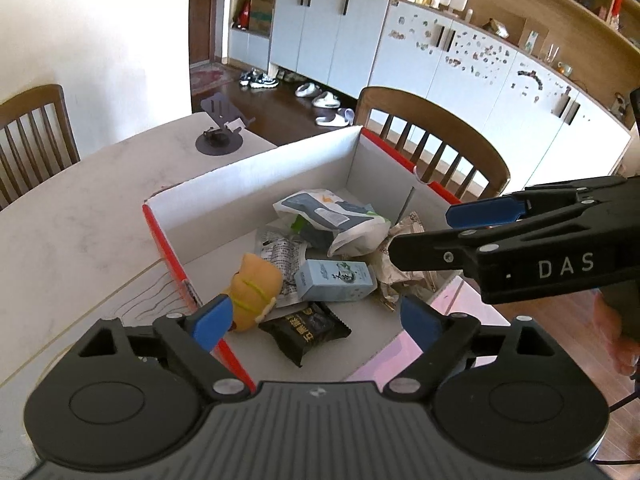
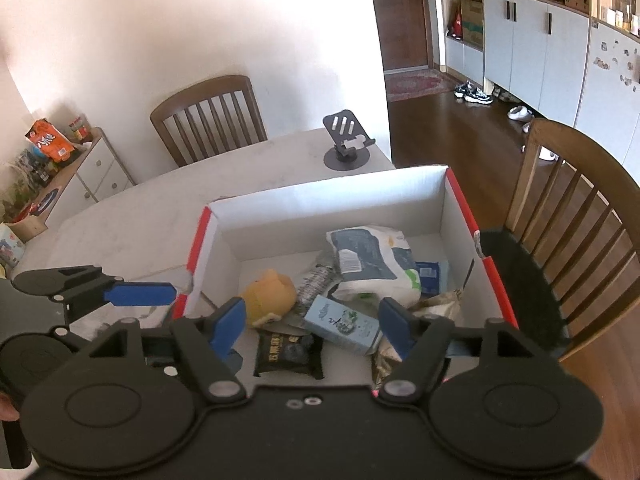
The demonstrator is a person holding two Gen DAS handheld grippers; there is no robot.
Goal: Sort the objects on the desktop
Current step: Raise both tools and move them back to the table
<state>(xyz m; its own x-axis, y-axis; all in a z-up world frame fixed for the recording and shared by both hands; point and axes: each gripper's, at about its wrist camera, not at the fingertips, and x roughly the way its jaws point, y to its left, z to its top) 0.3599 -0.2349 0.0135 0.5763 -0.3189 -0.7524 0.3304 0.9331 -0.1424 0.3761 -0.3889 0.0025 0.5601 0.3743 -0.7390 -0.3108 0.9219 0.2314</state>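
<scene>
Left tool (image 1: 316,320): I hold it with jaws spread wide and nothing between them, above the near edge of the box.
Right tool (image 2: 312,324): I hold it spread open as well, gripping nothing, over the box's near edge; in the left wrist view it reaches in from the right (image 1: 448,224).
Box (image 1: 256,172): white inside with red edges, standing on the pale table (image 1: 80,216) and holding all the sorted things.
Yellow plush toy (image 1: 254,286): at the near left of the box, just beside the left wall.
Black snack packet (image 1: 306,330): lying on the box floor near me, right of the toy.
Pale blue carton (image 1: 334,280): lying on its side in the middle, partly over a printed wrapper.
White and grey pack (image 2: 370,264): the largest item, piled farther back toward the right.
Crumpled wrapper (image 1: 394,264): against the right wall.
Phone stand (image 2: 346,140): dark metal, at the far end of the table, well apart from the box.
</scene>
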